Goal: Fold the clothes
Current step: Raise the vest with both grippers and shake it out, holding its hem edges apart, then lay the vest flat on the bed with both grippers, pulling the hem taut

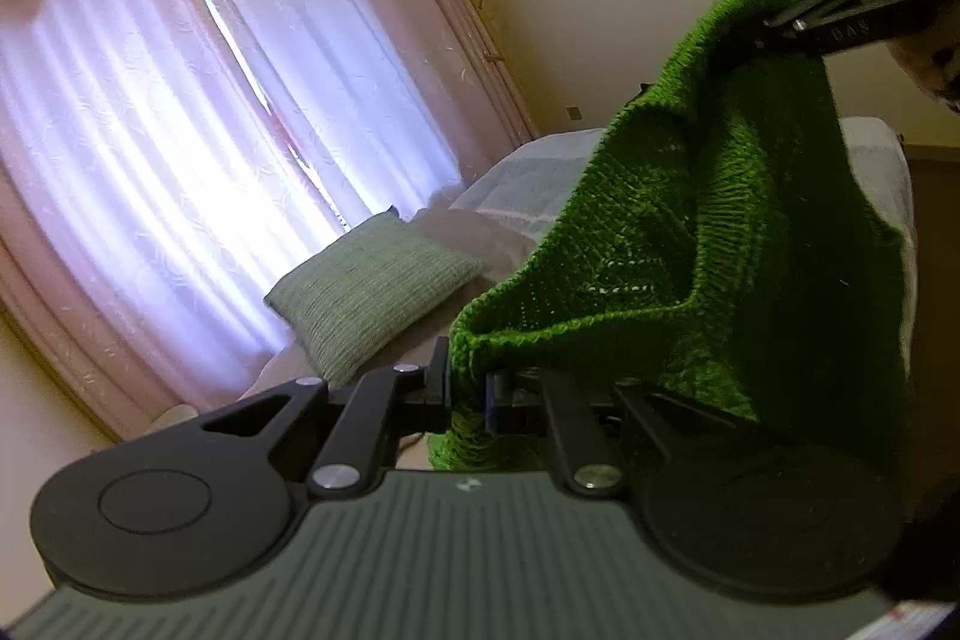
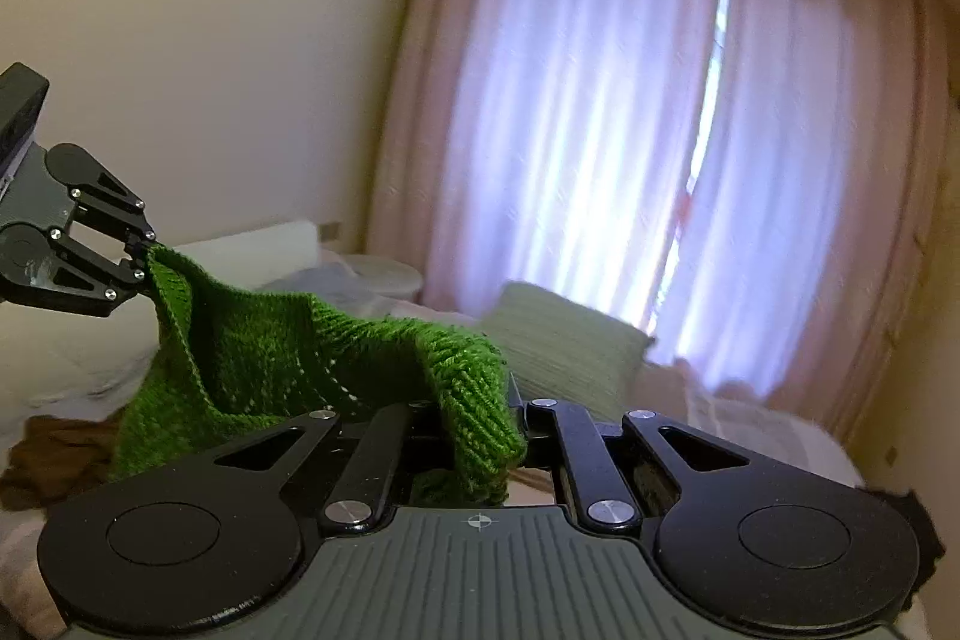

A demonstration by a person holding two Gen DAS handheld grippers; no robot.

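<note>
Closest to the left wrist lens, the left claw (image 1: 468,394) is clamped on an edge of the green knitted garment (image 1: 690,244), its black fingers pinched nearly together with yarn bunched between them. Up and to the right of that garment's hanging body, the right claw (image 1: 774,22) grips another edge, likewise squeezed tight on the knit, so the cloth is held up between the two and sags in a loose fold (ribbed hem showing along one side). From the right wrist view the same arrangement appears mirrored: the right claw (image 2: 516,424) bites the ribbed green edge (image 2: 474,388) just ahead of its lens, and the left claw (image 2: 139,253) holds the far corner at the left. Below the garment lies a bed (image 1: 540,178) with pale covers; a pale green cushion (image 1: 372,292) sits on it left of the garment, towards the pink curtains (image 1: 198,112) with bright daylight behind. A brown piece of clothing (image 2: 54,451) lies crumpled on the bed under the garment's left end.
</note>
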